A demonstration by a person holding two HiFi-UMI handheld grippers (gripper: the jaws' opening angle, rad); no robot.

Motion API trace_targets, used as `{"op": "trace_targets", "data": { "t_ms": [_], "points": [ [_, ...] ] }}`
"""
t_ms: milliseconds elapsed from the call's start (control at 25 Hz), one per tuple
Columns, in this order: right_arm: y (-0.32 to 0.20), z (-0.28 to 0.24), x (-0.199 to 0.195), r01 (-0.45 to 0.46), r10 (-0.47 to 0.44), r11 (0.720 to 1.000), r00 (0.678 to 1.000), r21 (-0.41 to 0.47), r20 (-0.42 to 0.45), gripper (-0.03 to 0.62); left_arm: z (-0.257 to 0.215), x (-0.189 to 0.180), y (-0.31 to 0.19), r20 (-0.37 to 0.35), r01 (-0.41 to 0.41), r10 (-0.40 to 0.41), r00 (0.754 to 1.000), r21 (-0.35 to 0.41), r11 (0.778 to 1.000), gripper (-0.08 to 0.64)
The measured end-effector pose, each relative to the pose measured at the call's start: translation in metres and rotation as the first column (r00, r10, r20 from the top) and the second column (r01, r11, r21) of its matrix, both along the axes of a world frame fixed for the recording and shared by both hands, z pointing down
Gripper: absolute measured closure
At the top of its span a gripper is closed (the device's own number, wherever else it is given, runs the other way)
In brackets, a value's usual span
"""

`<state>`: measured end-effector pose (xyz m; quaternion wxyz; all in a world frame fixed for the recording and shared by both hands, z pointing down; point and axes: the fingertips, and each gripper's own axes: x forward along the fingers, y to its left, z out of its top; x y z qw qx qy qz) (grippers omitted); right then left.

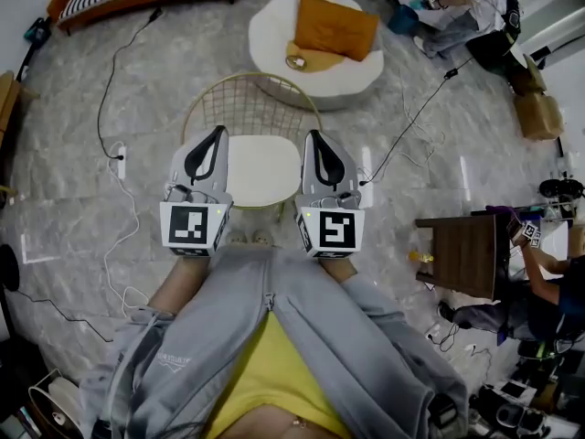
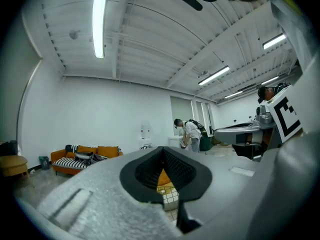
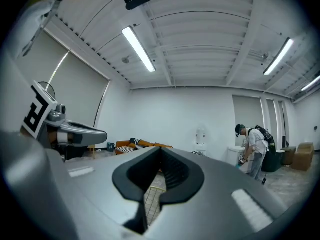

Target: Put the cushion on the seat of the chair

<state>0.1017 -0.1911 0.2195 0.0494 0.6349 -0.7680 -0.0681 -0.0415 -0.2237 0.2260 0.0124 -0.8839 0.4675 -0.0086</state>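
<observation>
Grippers: left hand-held gripper (image 1: 218, 135) and right hand-held gripper (image 1: 313, 137), jaws pressed together, empty, near white-seated gold wire chair (image 1: 260, 167) | orange square fabric cushion (image 1: 334, 26): on round white pouf (image 1: 270, 35) beyond chair | next, as I judge it: spread jaws, pinch opposite cushion edges, lay flat on seat

chair seat (image 1: 260, 167) sides hidden | sofa (image 1: 62, 5) cropped at top | tabletop item (image 1: 295, 61) perhaps tape

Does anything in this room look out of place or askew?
The orange cushion lies askew on the round white pouf, not on the chair in front of it. Loose cables trail across the floor.
</observation>
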Motion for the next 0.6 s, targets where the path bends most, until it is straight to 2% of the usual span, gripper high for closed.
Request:
{"op": "trace_targets", "data": {
  "t_ms": [160,320,600],
  "points": [
    [0.0042,-0.0026,0.0025,0.008,-0.008,1.0,1.0,0.008,0.003,0.592,-0.0028,0.0022,0.0052,-0.001,-0.003,0.003,1.0,0.0,1.0,0.552],
    [0.0064,0.0,0.0041,0.018,-0.017,1.0,0.999,-0.012,0.046,0.594,-0.0055,0.0036,0.0084,-0.006,-0.006,0.006,1.0,0.002,1.0,0.552],
    [0.0098,0.0036,0.0045,0.027,-0.026,0.999,0.999,-0.022,0.041,0.594,-0.0019,0.0074,0.0111,-0.003,-0.014,0.014,1.0,-0.006,1.0,0.552]
  ]
}}
